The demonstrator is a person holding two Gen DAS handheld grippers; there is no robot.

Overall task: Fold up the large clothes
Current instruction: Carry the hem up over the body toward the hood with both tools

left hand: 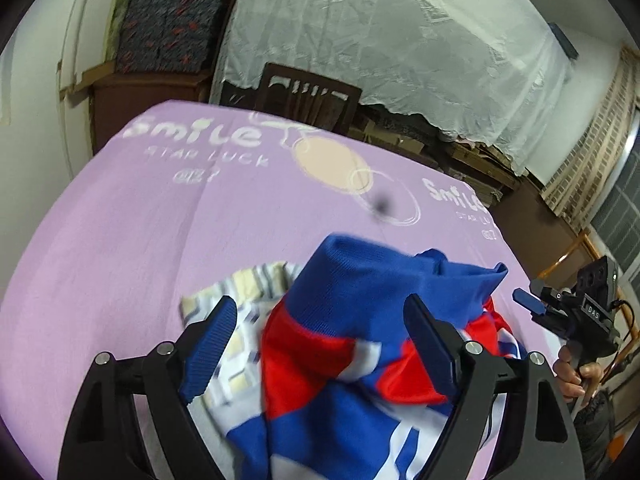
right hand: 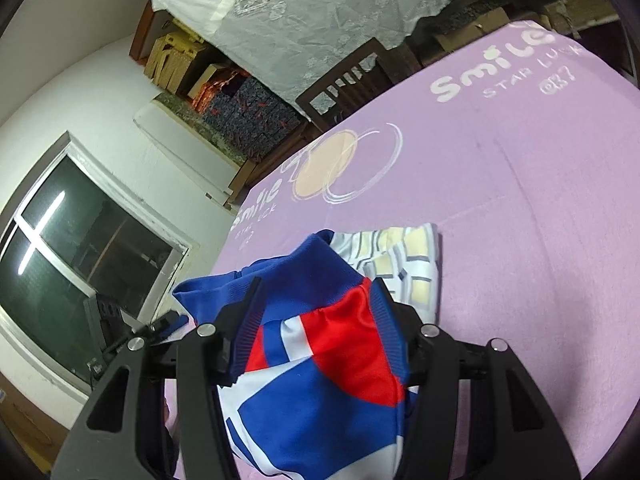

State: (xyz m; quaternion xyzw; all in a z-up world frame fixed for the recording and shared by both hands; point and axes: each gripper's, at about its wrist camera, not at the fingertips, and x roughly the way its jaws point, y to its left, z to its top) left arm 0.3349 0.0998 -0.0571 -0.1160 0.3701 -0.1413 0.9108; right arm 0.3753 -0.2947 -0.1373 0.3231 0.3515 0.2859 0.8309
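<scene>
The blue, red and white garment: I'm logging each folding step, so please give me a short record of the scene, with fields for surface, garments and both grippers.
surface: purple sheet printed with "Smile"
main garment: blue, red and white garment, bunched up, not folded flat
second garment: white checked cloth, folded, lying on the sheet partly under the main garment
left gripper: jaws wide, garment between them, pads not pressing it
right gripper: jaws apart, garment between them; contact with the pads unclear
background: dark wooden chair behind the sheet

Black tongs (left hand: 320,344) with ribbed blue pads (left hand: 210,348), silver screws, dark camera block marked "DAS".
</scene>
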